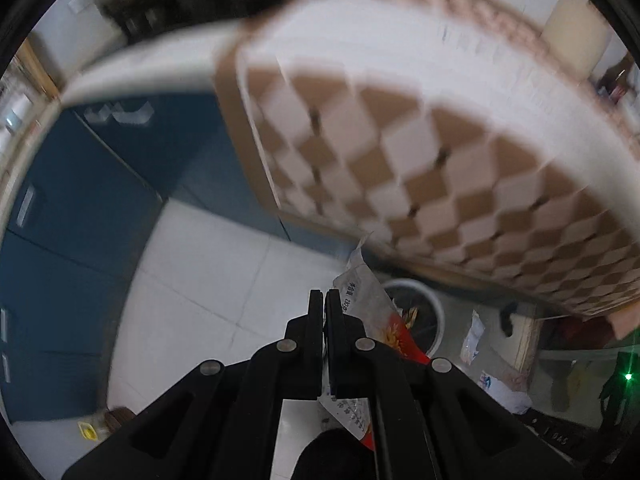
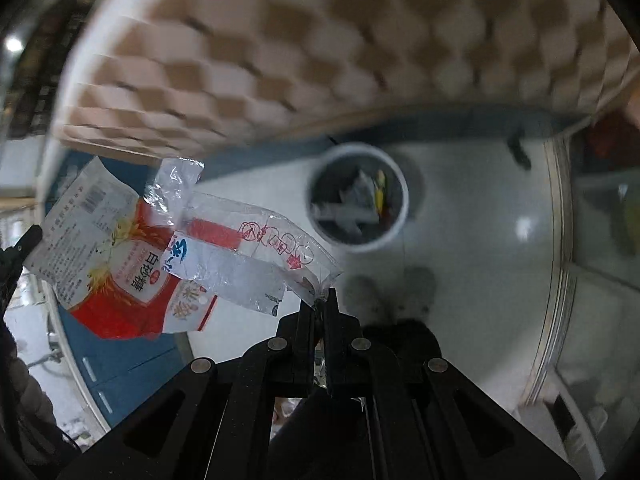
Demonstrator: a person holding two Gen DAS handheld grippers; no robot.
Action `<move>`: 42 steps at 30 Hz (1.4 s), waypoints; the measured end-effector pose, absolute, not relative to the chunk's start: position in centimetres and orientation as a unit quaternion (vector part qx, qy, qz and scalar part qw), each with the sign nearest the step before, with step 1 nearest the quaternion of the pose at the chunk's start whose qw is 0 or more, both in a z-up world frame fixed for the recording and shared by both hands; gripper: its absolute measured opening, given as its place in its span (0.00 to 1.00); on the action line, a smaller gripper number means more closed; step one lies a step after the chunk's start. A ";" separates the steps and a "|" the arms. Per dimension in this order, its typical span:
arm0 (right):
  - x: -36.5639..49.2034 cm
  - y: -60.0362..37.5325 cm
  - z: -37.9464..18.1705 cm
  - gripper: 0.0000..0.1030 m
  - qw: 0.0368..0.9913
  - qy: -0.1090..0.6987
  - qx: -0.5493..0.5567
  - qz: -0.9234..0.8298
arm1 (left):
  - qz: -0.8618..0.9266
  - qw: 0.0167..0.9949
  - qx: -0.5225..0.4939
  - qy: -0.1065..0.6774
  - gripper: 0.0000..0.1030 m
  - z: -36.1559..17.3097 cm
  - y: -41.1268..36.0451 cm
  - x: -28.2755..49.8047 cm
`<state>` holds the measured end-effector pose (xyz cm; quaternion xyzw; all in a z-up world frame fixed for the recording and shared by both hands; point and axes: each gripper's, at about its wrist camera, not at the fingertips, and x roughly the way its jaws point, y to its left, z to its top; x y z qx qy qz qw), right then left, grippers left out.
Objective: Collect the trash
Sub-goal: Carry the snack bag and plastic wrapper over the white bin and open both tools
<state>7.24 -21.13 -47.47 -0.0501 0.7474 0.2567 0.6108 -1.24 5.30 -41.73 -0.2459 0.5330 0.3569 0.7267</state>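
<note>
My left gripper (image 1: 323,300) is shut on a white and red sugar bag (image 1: 370,308), held in the air beside the checkered table. The same bag (image 2: 116,252) shows at the left of the right wrist view, with the left gripper's tip at its left edge. My right gripper (image 2: 323,300) is shut on a clear plastic wrapper with red print (image 2: 256,248), which hangs to the left over the sugar bag. A white-rimmed trash bin (image 2: 358,198) with several scraps inside stands on the floor below and ahead; it also shows in the left wrist view (image 1: 430,320).
A table with a brown and white checkered cloth (image 1: 440,168) overhangs the bin. Blue cabinets (image 1: 80,200) line the left. The floor is white tile (image 1: 208,276). More wrappers (image 1: 472,336) lie on the floor at the right. A small yellow item (image 1: 88,430) lies near the cabinet.
</note>
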 end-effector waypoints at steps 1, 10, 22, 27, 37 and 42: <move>7.6 -21.3 -50.4 0.03 0.603 0.757 -0.049 0.245 | 0.358 0.722 -0.250 0.537 0.00 -44.4 5.2 -0.6; 12.3 -21.8 -72.4 0.03 0.586 0.792 -0.034 0.166 | 0.347 0.699 -0.295 0.551 0.00 -68.1 4.4 6.9; 14.4 -18.0 -86.4 0.03 0.560 0.808 -0.089 0.161 | 0.297 0.683 -0.265 0.613 0.02 -82.2 2.0 10.8; 14.2 -16.3 -88.9 0.03 0.545 0.818 -0.074 0.168 | 0.292 0.676 -0.272 0.619 0.05 -81.7 2.8 8.9; 13.6 -14.1 -90.2 0.70 0.526 0.826 -0.052 0.194 | 0.297 0.695 -0.246 0.607 0.93 -78.4 2.4 5.3; 13.5 -15.2 -87.3 0.96 0.552 0.808 -0.058 0.200 | 0.308 0.687 -0.257 0.606 0.99 -76.3 1.7 3.4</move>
